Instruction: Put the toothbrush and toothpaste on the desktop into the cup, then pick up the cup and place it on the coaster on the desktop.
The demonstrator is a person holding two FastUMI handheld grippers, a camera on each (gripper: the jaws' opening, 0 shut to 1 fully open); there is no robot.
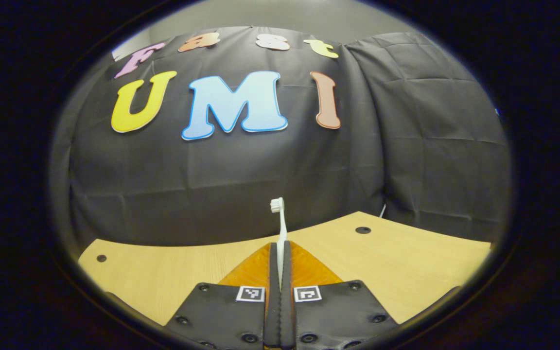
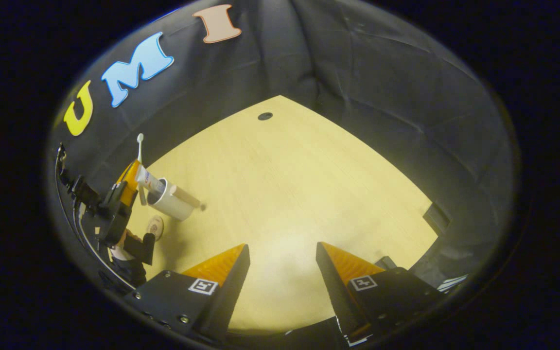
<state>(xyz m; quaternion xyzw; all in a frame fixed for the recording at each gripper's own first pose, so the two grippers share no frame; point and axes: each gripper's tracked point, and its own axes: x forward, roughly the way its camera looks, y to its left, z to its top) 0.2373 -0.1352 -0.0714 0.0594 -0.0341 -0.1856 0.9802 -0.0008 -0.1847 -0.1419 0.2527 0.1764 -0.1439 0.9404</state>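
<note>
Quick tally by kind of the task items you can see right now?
Toothbrush: 1
Toothpaste: 1
Cup: 1
Coaster: 1
Total: 4

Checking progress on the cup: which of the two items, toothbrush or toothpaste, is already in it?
The toothpaste: it sticks out of the white cup. The toothbrush is clamped upright in the left gripper.

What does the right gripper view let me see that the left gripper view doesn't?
Right gripper view: the white cup with the toothpaste already in it, the round coaster nearby, and the right tongs open over the table. Left gripper view: close up, the left tongs shut on the toothbrush, bristles up. Both share the toothbrush and the wooden desktop.
</note>
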